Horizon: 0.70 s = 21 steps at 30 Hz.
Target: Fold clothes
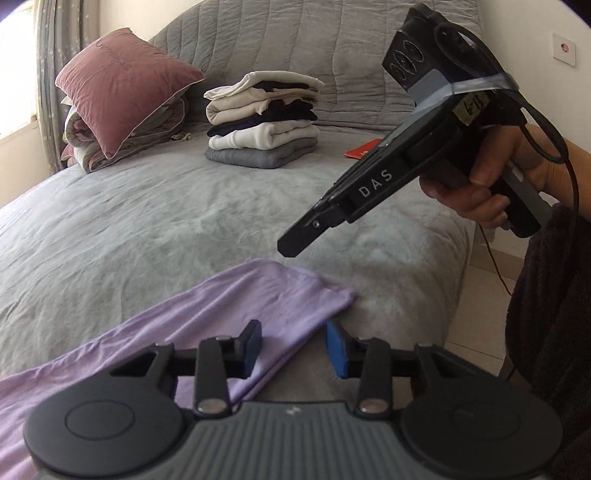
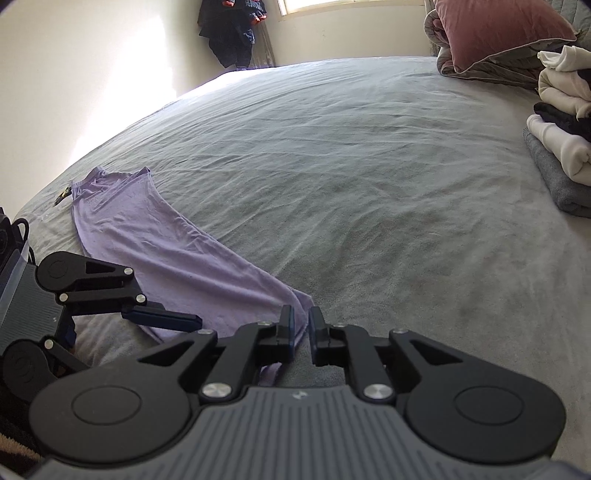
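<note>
My bed (image 1: pixel 147 221), spread with a grey cover, carries a lilac garment (image 2: pixel 177 258) laid long near its edge, a stack of folded clothes (image 1: pixel 264 123), a pink pillow (image 1: pixel 122 85) on rolled bedding, and a red packet (image 1: pixel 362 149).

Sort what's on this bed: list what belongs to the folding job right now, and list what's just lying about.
In the job:
- lilac garment, laid out long on the bed
- left gripper, over the garment's near edge
- right gripper, by its end
- stack of folded clothes

Lying about:
- pink pillow
- rolled quilt under it
- red item
- dark clothes hanging in the corner
</note>
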{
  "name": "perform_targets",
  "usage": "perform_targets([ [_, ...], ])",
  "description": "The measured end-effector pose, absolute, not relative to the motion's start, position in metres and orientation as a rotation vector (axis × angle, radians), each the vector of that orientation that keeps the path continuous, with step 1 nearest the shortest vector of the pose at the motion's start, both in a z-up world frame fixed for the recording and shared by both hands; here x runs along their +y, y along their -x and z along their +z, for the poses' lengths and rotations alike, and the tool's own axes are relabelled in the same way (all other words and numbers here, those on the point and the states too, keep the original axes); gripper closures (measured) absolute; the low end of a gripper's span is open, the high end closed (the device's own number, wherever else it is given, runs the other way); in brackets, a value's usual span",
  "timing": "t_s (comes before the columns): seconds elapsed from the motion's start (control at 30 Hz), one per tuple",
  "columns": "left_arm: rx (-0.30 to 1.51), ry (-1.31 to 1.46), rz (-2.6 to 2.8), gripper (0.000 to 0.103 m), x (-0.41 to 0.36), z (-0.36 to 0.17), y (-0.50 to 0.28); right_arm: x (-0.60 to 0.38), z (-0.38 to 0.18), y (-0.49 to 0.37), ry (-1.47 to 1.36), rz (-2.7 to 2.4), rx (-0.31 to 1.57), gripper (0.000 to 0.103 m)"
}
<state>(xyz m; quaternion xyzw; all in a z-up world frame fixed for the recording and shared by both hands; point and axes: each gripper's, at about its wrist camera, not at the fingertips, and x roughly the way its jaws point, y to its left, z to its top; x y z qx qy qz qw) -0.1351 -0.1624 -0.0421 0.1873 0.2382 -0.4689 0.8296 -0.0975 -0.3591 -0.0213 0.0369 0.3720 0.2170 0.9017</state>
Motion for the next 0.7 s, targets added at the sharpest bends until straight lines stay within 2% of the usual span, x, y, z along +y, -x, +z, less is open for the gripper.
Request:
perform_targets([
  [0.03,0.500,-0.403,-0.996,0.070,-0.166,-0.042,0.137,-0.360,-0.021,0.098,-0.078,0.449,0.767,0.090],
  [0.2,0.506,-0.395,-0.986,0.095,-0.178,-0.041,0.140,-0.367,-0.019,0.100,-0.108,0.449,0.753,0.090],
  [0.6,0.582,-0.272,-0.947,0.099,-0.182,-0.041,0.138,-0.347,-0.030,0.088,-0.071,0.493,0.776,0.089],
  [0.67,0.587,-0.257,-0.940,0.101,-0.183,-0.041,0.138,-0.345,-0.033,0.087,-0.062,0.486,0.779,0.085],
  [0.7,0.589,-0.249,-0.936,0.102,-0.183,-0.042,0.138,-0.344,-0.034,0.087,-0.060,0.484,0.777,0.077],
])
